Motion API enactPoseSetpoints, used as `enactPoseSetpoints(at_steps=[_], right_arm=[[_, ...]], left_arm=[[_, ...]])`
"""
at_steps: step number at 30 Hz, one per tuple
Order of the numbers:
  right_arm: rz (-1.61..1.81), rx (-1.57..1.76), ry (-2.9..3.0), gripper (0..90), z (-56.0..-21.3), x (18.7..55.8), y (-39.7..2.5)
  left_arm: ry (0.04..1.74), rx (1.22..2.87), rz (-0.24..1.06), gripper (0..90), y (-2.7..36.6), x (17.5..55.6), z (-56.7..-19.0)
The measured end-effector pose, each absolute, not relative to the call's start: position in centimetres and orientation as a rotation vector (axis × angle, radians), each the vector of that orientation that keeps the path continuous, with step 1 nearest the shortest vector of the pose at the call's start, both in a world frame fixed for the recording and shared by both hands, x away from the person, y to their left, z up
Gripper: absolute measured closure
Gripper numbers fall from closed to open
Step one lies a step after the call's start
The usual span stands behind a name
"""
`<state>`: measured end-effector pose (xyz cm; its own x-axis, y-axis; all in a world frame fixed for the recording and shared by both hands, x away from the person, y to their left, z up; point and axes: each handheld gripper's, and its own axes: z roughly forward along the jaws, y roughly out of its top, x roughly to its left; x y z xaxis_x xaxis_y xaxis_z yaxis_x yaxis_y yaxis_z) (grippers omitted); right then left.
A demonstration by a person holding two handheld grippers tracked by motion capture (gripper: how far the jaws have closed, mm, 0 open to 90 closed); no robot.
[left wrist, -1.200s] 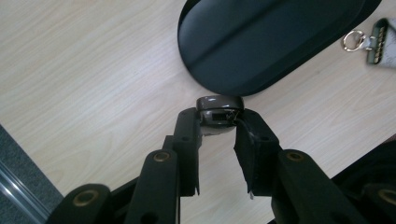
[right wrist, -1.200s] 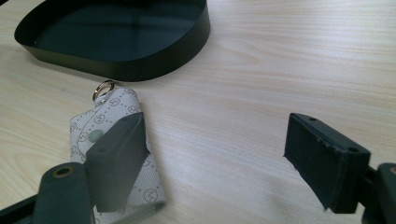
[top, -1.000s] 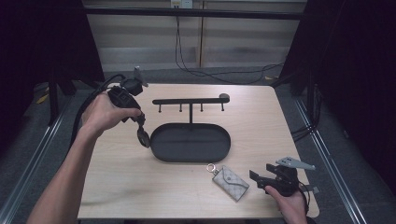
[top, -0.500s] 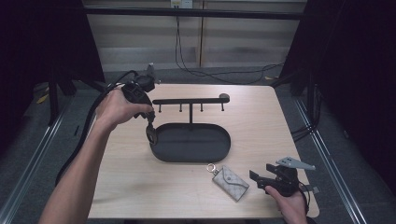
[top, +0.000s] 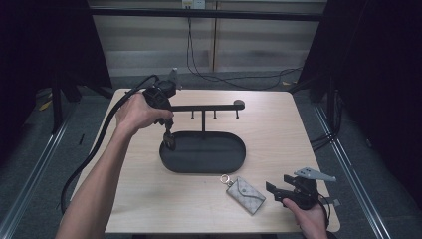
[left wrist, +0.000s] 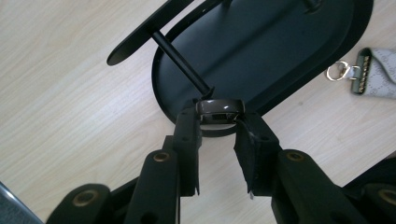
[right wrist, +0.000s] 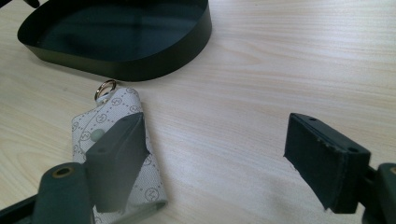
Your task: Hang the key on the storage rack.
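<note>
Dark ring (left wrist: 220, 107), glossy and band-shaped, clamped between the 2 black jaws of the left tool (left wrist: 218, 122); in the left tool's own view it sits at the jaw tips, above the near rim of the oval tray (left wrist: 299, 60), just beside the foot of the stand's post (left wrist: 180, 59). In the high view the left tool (top: 169, 141) points downward at the tray's left end (top: 166, 154), held by the person's left hand (top: 137, 113), whose forearm enters from the lower left; a black cable (top: 94, 149) trails from it off the tabletop's left edge.

Black oval tray at the centre of the light wooden tabletop (top: 278, 129), with an upright post carrying a horizontal bar (top: 209, 107) from which short pegs hang.

Grey patterned key pouch (top: 245, 193) with a metal ring (top: 226, 178) at one end, lying flat on the tabletop just in front of the tray, apart from it. In the right gripper view the pouch (right wrist: 100, 128) lies partly under the left-hand jaw, whether touching cannot be told, and its metal ring (right wrist: 105, 88) lies near the tray wall (right wrist: 140, 65).

Right tool (top: 276, 189), held by the right hand (top: 306, 214) at the tabletop's near right corner, just right of the pouch; jaws spread wide apart with bare wood between them (right wrist: 219, 158), gripping nothing
</note>
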<state>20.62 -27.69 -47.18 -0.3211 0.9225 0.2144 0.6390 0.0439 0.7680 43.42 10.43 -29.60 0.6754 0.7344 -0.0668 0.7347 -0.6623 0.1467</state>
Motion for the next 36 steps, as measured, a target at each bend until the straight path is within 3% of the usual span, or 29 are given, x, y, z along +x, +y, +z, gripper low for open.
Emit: enactPoseSetpoints(at_steps=[29, 36], right_arm=[[1.160, 1.569, 1.998, 20.7, -47.2, 20.6, -27.6], [1.161, 1.567, 2.000, 20.6, -47.2, 20.6, -27.6]], left_arm=[[1.331, 2.667, 0.034, 69.3, 9.7, 45.1, -30.7], [1.336, 2.658, 0.049, 51.1, 9.8, 44.8, -30.6]])
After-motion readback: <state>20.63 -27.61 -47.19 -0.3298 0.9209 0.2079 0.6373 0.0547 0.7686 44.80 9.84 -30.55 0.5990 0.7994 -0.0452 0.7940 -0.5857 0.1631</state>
